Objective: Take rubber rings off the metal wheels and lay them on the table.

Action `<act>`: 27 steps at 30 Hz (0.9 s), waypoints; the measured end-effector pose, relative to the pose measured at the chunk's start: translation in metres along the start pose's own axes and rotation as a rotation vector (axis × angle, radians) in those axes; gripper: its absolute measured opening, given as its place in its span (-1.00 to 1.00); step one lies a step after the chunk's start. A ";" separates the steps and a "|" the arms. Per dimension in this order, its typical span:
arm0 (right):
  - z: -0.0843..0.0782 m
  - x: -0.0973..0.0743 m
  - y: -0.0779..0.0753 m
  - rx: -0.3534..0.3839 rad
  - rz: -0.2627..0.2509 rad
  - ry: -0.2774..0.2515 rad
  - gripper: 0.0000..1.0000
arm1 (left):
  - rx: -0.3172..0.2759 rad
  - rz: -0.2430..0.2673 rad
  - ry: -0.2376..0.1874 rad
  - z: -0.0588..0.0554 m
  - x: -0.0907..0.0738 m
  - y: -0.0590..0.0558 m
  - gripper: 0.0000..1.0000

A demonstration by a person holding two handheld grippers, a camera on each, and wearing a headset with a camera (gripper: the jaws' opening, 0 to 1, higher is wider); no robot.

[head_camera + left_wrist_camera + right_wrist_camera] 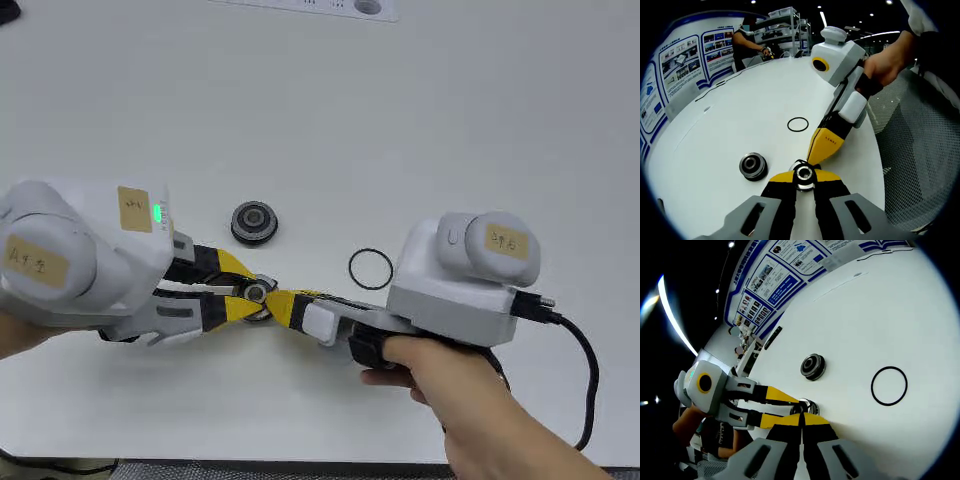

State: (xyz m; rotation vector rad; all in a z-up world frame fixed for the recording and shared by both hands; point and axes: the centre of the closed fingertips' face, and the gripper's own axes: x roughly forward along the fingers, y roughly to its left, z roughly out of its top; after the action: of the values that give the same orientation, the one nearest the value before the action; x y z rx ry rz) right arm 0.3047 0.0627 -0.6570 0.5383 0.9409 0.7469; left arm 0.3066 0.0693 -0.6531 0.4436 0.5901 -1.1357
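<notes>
My left gripper (250,291) is shut on a small metal wheel (259,292), held just above the table. My right gripper (281,300) comes in from the right, its yellow jaws pressed together on the black rubber ring at that wheel's edge. In the left gripper view the wheel (804,173) sits between the left gripper's jaws (804,178). The right gripper view has its jaws (801,416) shut at the wheel (809,405). A second wheel (254,221) with its rubber ring on lies on the table beyond. A loose rubber ring (371,268) lies flat to its right.
The white table (420,120) stretches wide and bare beyond the wheels. A printed sheet (330,6) lies at its far edge. The right gripper's black cable (585,370) hangs off at the near right. A mesh chair (920,150) stands beside the table.
</notes>
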 end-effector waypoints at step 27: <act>0.000 0.000 0.004 -0.048 -0.015 0.017 -0.98 | 0.009 0.000 0.001 0.000 -0.001 0.000 -0.74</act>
State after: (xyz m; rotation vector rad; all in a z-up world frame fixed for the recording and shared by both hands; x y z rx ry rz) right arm 0.3032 0.0649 -0.6541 0.4826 0.9393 0.7598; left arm 0.3060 0.0699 -0.6530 0.4518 0.5864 -1.1387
